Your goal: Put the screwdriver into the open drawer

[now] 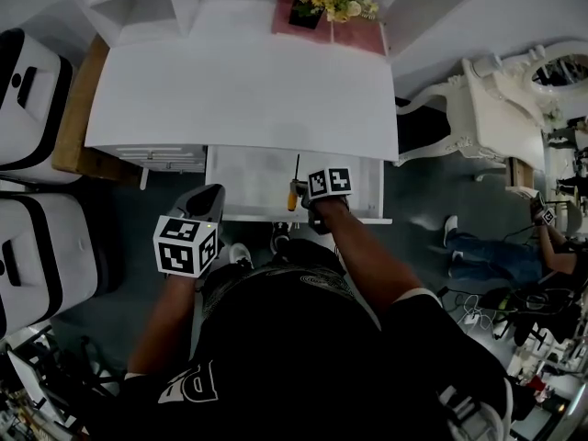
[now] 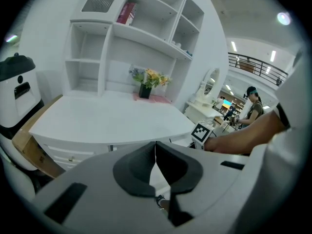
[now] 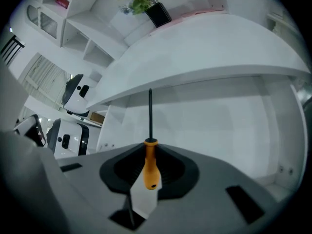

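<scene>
Task progress: I am holding the screwdriver (image 3: pixel 151 165) in the right gripper (image 1: pixel 305 196) over the open drawer (image 1: pixel 253 180). It is not yet lying inside. I judge the carry nearly done, with the lowering and the release left.
Screwdriver position: in the head view the handle is sitting just past the drawer's front wall. The shaft is pointing toward 12 o'clock, over the drawer's bare floor and toward the desk top (image 1: pixel 239 90).
Right gripper: its jaws are clamping the orange handle from both sides, and the handle's butt end is poking out toward me.
Left gripper (image 2: pixel 155 155): its jaws are pressing together with nothing between them. It is hanging outside the drawer, at about 8 o'clock from the screwdriver.
Screwdriver make: a smooth, rounded orange handle, likely plastic, tapering into a thin, straight, dark shaft.
Drawer make: a shallow white rectangular box with flat, matte walls and floor. I am seeing nothing else in it.
Desk make: a broad, smooth white top with a curved front edge, overhanging the drawer.
Gripper make: grey, matte shells with black, scooped jaw pads.
</scene>
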A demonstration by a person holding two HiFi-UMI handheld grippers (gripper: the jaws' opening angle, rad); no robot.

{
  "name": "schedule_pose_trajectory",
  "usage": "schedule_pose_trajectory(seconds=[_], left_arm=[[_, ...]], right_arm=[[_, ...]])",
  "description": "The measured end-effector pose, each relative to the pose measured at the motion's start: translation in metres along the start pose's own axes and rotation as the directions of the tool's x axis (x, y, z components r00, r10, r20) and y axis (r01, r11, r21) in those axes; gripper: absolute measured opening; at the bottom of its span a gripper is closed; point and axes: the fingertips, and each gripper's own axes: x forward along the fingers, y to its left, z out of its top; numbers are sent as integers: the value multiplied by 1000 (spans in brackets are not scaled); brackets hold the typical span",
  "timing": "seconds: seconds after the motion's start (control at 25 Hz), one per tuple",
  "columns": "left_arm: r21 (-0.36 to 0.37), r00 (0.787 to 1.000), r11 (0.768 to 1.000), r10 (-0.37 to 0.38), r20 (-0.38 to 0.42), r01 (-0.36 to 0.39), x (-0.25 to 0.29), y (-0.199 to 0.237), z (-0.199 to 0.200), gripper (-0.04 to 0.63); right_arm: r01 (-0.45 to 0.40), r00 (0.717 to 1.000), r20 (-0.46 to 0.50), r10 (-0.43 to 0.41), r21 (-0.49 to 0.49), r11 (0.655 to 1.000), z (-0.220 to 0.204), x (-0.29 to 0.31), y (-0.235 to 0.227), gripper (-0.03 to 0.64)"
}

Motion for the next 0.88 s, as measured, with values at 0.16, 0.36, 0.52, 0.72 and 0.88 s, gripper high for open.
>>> schedule_pose_trajectory(seconds=[0.16, 0.36, 0.52, 0.72, 0.88], left_arm=[[-2, 1000, 1000, -10, -11, 10, 6, -6, -2, 15], [-5, 1000, 1000, -14, -26, 13, 8, -10, -6, 15], [-11, 999, 1000, -9, -38, 9, 9, -10, -7, 15], [-23, 999, 1000, 0, -50, -1, 9, -7, -13, 15], [-38, 998, 999, 18, -63, -20, 7, 0, -18, 15]], right_arm=[[7, 1000, -28, -7, 17, 1000, -1, 10, -6, 77], [19, 998, -63, -18, 20, 1000, 0, 20, -10, 77], [33, 996, -87, -29, 38, 999, 3, 29, -16, 78], [63, 992, -114, -56, 53, 997, 5, 42, -28, 78], [71, 989, -135, -64, 50, 996, 3, 49, -32, 78]])
